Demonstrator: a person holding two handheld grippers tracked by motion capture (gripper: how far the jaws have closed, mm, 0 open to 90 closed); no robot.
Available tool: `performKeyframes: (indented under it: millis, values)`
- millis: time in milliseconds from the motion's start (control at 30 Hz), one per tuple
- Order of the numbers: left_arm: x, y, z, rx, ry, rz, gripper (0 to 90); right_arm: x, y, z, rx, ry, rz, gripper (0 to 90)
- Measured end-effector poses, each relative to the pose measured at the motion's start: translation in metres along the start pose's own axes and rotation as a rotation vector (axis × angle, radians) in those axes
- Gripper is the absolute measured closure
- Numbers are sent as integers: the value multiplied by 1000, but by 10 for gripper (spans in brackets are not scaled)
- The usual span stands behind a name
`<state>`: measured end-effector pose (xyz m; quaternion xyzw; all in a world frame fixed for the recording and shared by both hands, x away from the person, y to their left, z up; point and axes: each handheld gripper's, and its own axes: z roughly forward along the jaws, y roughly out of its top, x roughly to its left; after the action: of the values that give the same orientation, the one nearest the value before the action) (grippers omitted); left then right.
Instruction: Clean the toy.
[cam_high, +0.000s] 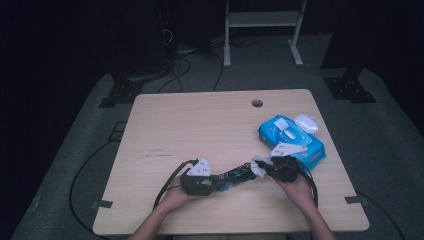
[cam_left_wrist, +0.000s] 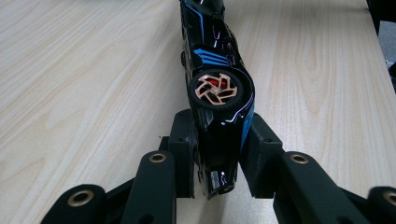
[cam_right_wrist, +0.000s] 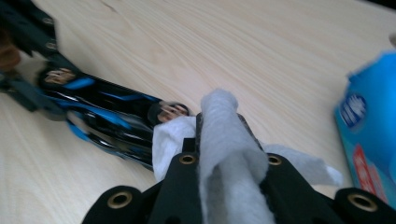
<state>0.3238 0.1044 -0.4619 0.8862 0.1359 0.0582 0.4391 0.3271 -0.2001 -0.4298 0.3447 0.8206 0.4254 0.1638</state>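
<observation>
A black and blue toy car lies on its side on the wooden table, copper-spoked wheel facing up. My left gripper is shut on the car's rear end, both pads pressing its body. My right gripper is shut on a folded white wipe, which drapes over the jaws and touches the car's other end.
A blue pack of wet wipes lies on the table to the right, its white lid flipped open. A round cable hole sits near the far edge. Black cables trail from both grippers toward the near edge.
</observation>
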Motion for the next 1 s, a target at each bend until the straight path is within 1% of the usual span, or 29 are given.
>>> performKeyframes:
  millis: [33,67,100,133,167,200,267,300,400,433,500,567,600,667,733,767,833,867,900,933,967,1000]
  values:
    - [0,0,0,2,-1,4,681,-2,-2,0,-6,-1,11,845]
    - [0,1,0,4,0,4,681,-2,-2,-1,-17,7,19,845]
    - [1,1,0,2,-2,1,681,1,0,-2,-33,28,19,845]
    - [1,0,0,-2,-2,-4,681,6,4,-2,-51,48,4,846]
    - [0,0,0,-6,-2,-8,681,10,7,-1,-50,59,-5,846]
    - [0,0,0,-5,-1,-5,681,16,10,3,-43,70,-31,846]
    - [1,1,0,2,0,1,680,26,13,12,-14,74,-60,847]
    - [1,1,0,3,0,3,680,30,13,14,-24,74,-72,849]
    - [0,1,1,-3,0,-5,680,40,19,20,-11,127,-83,850]
    - [0,1,1,-4,0,-5,680,44,20,23,-10,137,-89,850]
    - [0,1,1,-3,-2,-5,680,55,24,29,-10,170,-106,849]
    - [1,1,1,-2,-2,-5,680,69,29,35,-27,225,-120,849]
    - [1,1,1,-2,-2,-7,680,75,32,37,-32,245,-131,849]
    - [1,0,1,-7,-2,-9,681,87,35,43,-25,261,-160,848]
    - [1,0,1,-7,2,-10,681,91,37,48,-17,247,-187,848]
    - [1,0,0,-4,0,-8,683,89,38,48,-17,247,-185,848]
    - [1,0,0,-2,1,-4,683,85,37,44,-14,214,-193,848]
    - [1,0,0,-4,0,-7,683,79,35,40,-7,185,-195,848]
    - [0,0,0,-7,2,-9,684,75,33,37,-5,168,-195,848]
    - [0,0,0,-8,3,-14,684,68,30,33,0,138,-190,848]
    - [0,0,0,-5,4,-5,684,61,27,29,9,102,-195,848]
    - [1,0,0,-5,4,-6,684,51,22,23,5,92,-165,848]
